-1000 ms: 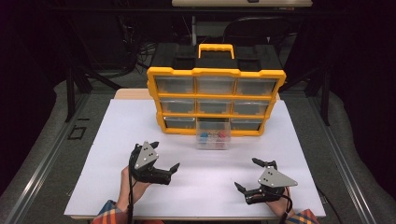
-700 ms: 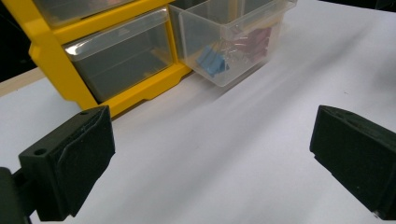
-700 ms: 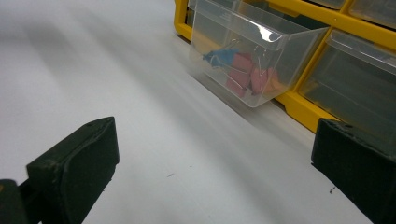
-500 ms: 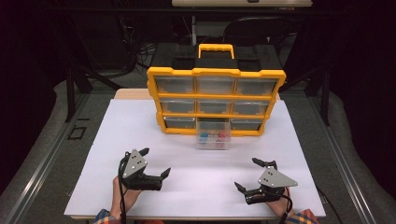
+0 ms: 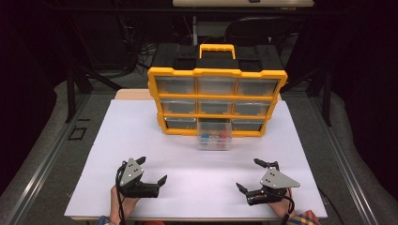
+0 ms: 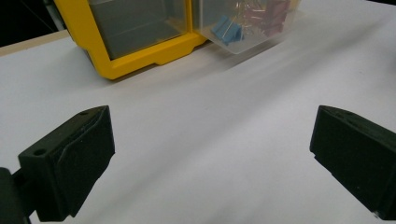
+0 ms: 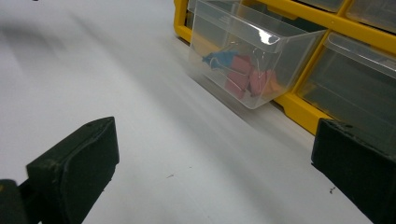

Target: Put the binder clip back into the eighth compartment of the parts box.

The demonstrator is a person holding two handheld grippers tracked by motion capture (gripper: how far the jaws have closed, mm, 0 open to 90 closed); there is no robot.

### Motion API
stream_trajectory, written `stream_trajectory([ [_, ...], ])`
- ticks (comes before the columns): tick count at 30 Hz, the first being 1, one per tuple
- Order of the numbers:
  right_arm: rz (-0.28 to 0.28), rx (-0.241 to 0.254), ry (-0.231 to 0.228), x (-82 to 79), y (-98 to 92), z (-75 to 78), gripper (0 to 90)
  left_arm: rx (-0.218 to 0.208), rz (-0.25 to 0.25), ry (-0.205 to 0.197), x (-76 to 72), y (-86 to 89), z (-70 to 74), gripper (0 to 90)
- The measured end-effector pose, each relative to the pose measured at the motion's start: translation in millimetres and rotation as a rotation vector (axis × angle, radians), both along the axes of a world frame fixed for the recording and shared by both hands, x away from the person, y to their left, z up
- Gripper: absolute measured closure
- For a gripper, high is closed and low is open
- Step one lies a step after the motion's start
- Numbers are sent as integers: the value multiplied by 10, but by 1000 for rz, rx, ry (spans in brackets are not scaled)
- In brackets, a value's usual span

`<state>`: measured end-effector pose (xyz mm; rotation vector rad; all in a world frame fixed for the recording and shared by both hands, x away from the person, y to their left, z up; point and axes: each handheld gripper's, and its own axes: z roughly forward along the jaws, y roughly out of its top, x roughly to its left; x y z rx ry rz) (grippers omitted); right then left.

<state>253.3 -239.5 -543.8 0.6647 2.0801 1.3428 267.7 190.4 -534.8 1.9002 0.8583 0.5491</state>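
The left gripper (image 5: 149, 172) has drawn back toward the person, jaws wide and empty like the right gripper (image 5: 257, 177). Ahead of both, the pulled-out drawer (image 5: 214, 139) of clips sits unreached, so nothing's started.

- The left gripper (image 5: 152, 171) now sits lower in the high view, closer to the near edge of the white table (image 5: 141, 126) than a second ago, when it hovered farther up the sheet toward the yellow organizer (image 5: 217, 101).
- Over the last half second it has also drifted slightly rightward, so that its jaws point more toward the table's middle.
- The person's left hand (image 5: 123, 199) now shows less in the high view, drawn back toward the bottom edge.
- Its jaws are spread wide, as they were before; the gap looks much the same.
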Motion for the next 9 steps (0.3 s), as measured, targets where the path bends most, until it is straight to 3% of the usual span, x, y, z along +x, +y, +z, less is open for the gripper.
stream_trajectory([
  [9, 0, 2, -3, 0, -11, 4, 3, -21, 16, 7, 31, 41, -9, 0],
])
